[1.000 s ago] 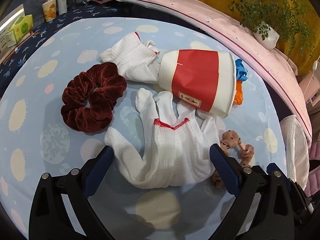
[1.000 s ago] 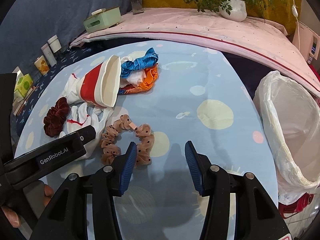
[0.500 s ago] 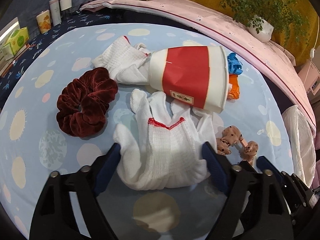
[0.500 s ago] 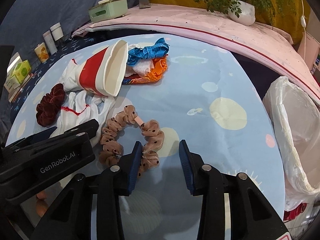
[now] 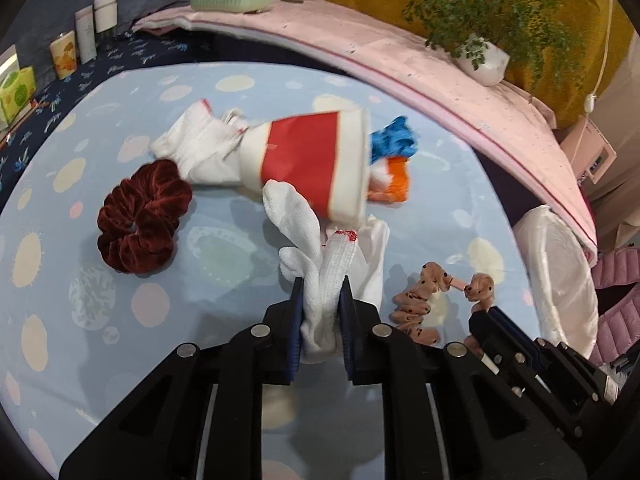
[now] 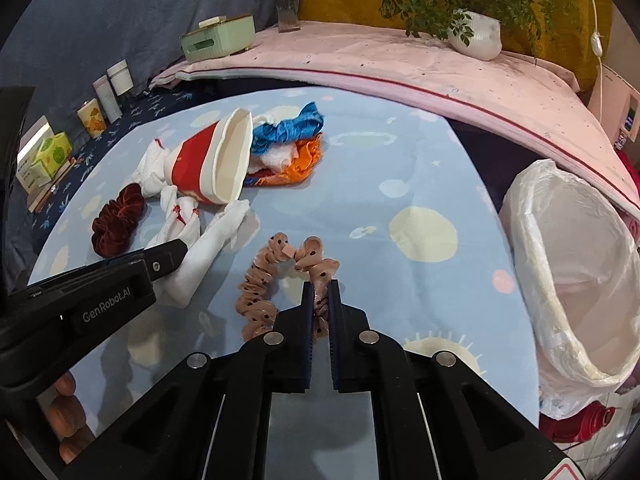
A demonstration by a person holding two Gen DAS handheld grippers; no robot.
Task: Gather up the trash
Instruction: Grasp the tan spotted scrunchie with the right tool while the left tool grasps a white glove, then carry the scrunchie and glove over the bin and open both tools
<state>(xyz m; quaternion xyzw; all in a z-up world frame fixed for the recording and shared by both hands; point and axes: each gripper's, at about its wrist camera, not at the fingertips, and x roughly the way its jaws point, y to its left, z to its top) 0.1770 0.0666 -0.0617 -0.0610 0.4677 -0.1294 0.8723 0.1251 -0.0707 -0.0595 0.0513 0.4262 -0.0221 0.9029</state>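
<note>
My left gripper (image 5: 321, 292) is shut on a white cotton glove (image 5: 326, 276) with a red cuff line, bunched between its fingers on the blue spotted tablecloth (image 5: 224, 252); the glove also shows in the right wrist view (image 6: 208, 248). My right gripper (image 6: 321, 294) is shut on a tan dotted scrunchie (image 6: 264, 292), also seen in the left wrist view (image 5: 424, 300). A red and white paper cup (image 5: 312, 172) lies on its side behind the glove. A white-lined trash bag (image 6: 572, 280) stands open at the right.
A dark red velvet scrunchie (image 5: 140, 220) lies left. Another white glove (image 5: 200, 148) sits behind the cup, blue and orange cloth (image 5: 394, 160) by its mouth. A pink ledge (image 6: 400, 68) with a potted plant (image 6: 476, 36) and green box (image 6: 218, 38) runs behind.
Both grippers went from open to shut: the left closed on the white glove and bunched it up, the right moved forward and closed on the tan scrunchie.
</note>
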